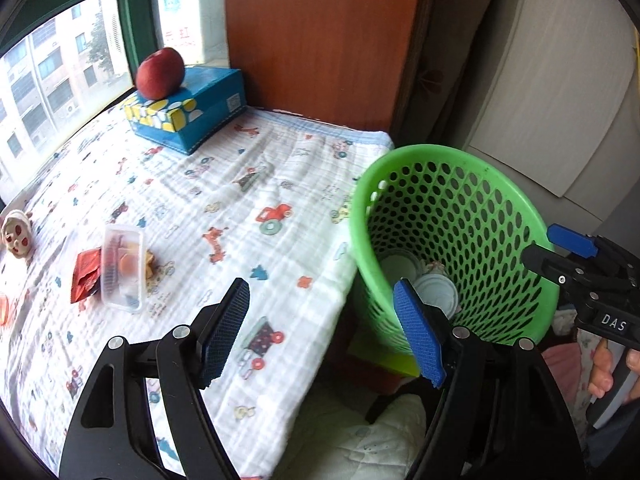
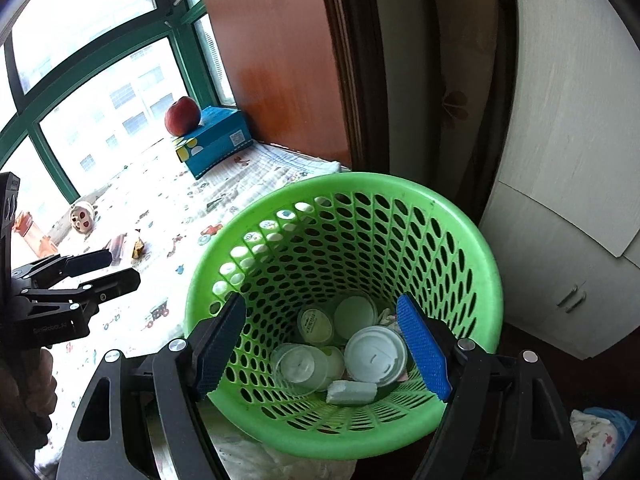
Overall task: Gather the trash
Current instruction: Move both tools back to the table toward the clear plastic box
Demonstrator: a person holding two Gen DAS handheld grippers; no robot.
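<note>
A green perforated trash basket stands beside the table edge and also shows in the right wrist view. Inside it lie white lids, clear cups and a pale foam block. My right gripper is open and empty, right above the basket mouth. My left gripper is open and empty above the table's near edge, left of the basket. On the table lie a clear plastic box and a red wrapper.
A patterned cloth covers the table. A blue tissue box with a red apple on it stands at the back by the window. A small skull-like figure sits at the far left. A white cabinet stands right.
</note>
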